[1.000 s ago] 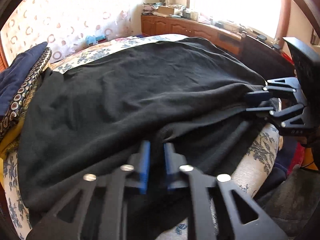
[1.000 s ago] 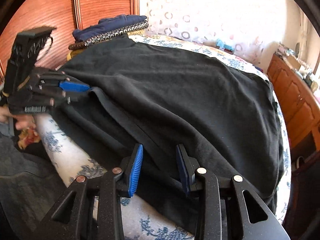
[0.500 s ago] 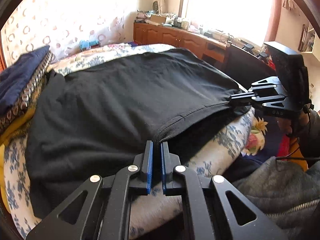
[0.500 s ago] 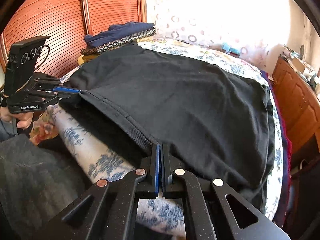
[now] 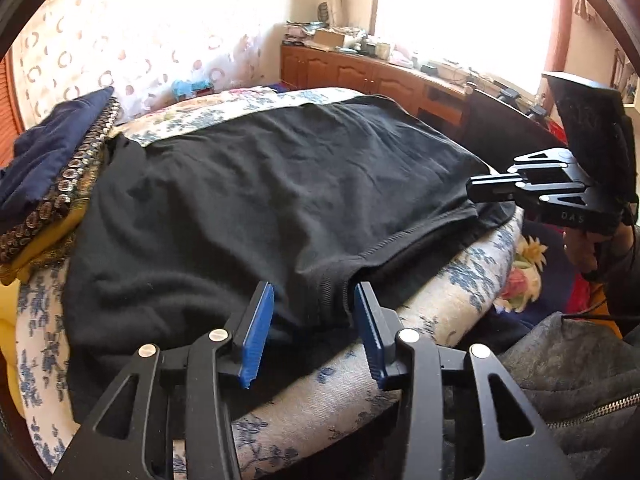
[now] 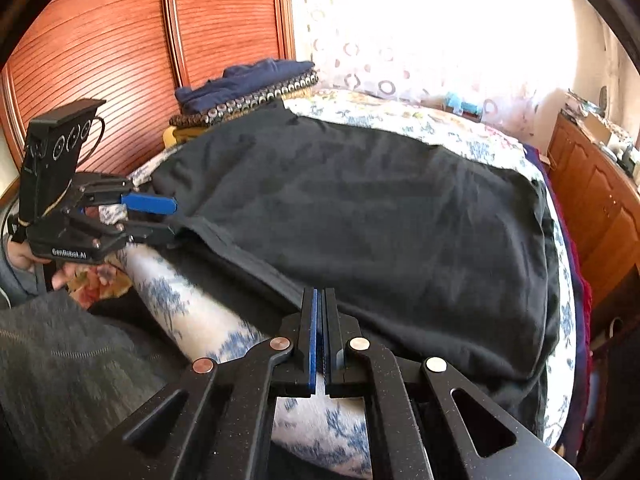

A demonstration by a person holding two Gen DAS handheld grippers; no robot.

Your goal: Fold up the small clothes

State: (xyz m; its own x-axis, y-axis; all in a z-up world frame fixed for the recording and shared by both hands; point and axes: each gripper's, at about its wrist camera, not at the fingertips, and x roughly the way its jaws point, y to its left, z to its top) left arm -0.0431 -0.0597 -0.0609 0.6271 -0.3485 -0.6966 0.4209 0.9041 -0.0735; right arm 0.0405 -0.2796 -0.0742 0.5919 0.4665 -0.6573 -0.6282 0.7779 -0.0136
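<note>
Garment (image 5: pixel 280 200) hem between opening left hand-held gripper (image 5: pixel 314 312) jaws

Home bedroom; bed (image 5: pixel 460 304) with blue floral bedspread fills both views; black garment (image 5: pixel 280 200) spread on it; stack of folded clothes (image 6: pixel 248 92) at the head end; reddish slatted wooden panel (image 6: pixel 100 60) behind the stack; patterned curtain (image 5: pixel 132 40) on the far wall; wooden cabinets (image 5: pixel 360 76) under a bright window (image 5: pixel 460 12), top cluttered with boxes and small items
</note>
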